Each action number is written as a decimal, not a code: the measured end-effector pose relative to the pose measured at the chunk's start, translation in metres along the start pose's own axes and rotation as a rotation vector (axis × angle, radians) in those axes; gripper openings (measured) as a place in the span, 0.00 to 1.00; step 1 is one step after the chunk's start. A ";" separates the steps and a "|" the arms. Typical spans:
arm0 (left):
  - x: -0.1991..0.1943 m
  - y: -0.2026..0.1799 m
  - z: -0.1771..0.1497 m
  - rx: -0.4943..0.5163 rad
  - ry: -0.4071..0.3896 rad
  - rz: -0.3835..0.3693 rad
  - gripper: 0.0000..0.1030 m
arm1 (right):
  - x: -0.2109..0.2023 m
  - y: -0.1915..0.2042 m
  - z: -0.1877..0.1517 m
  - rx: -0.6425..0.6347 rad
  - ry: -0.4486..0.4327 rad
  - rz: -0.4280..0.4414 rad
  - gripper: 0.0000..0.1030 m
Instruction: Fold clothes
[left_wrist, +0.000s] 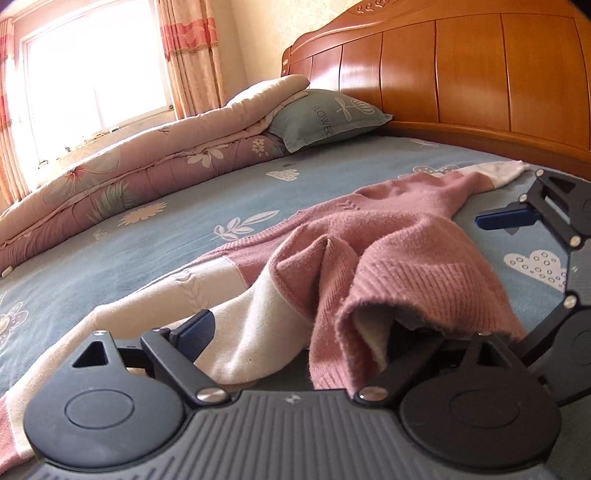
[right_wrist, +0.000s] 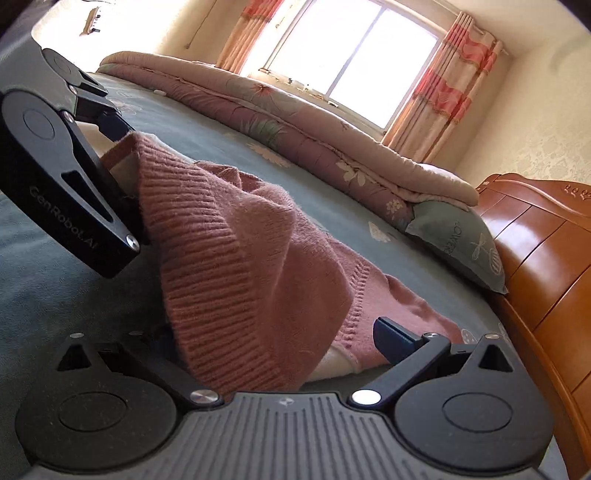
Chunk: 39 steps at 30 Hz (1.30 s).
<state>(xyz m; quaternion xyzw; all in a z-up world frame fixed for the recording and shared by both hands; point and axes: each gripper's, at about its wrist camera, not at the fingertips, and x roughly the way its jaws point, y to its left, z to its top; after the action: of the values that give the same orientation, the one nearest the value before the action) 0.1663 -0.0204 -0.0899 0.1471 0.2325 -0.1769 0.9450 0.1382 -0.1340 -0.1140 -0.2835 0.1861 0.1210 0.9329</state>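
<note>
Bed (left_wrist: 192, 206) under a blue-grey printed sheet fills both views, wooden headboard (left_wrist: 461, 74) beyond the fingers, rolled quilt (left_wrist: 122, 173) along the window side, pillow (left_wrist: 328, 118) tucked against the headboard. Pink and cream knit sweater (left_wrist: 388, 236) lies rumpled on the sheet, straight ahead of both grippers. Left gripper (left_wrist: 306, 325): jaws spread wide, cream sleeve running in past its left finger (left_wrist: 195, 332), pink ribbed hem draped over its right finger, which is buried under the cloth; pads not pressing, grip released. Right gripper (right_wrist: 284, 332): jaws apart too, right finger (right_wrist: 395, 334) bare beside the fabric, left finger hidden under a heap of ribbed pink knit; whether that finger pinches anything cannot be told. In the right wrist view the left gripper (right_wrist: 118, 147) sits upper left, its tip at the raised hem.
</note>
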 end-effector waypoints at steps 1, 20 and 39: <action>0.001 -0.001 0.001 0.008 -0.002 0.014 0.89 | 0.003 0.001 0.002 -0.002 0.005 -0.044 1.00; 0.002 -0.005 0.008 0.038 0.014 0.091 0.81 | 0.003 -0.027 -0.005 0.169 0.035 -0.100 1.00; -0.045 -0.037 -0.010 0.312 0.024 0.106 0.11 | -0.026 -0.007 -0.002 -0.060 0.054 0.039 0.20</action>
<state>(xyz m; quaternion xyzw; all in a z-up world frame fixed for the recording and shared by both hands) 0.1100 -0.0376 -0.0834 0.3063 0.2054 -0.1589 0.9159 0.1163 -0.1437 -0.1010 -0.3110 0.2132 0.1372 0.9160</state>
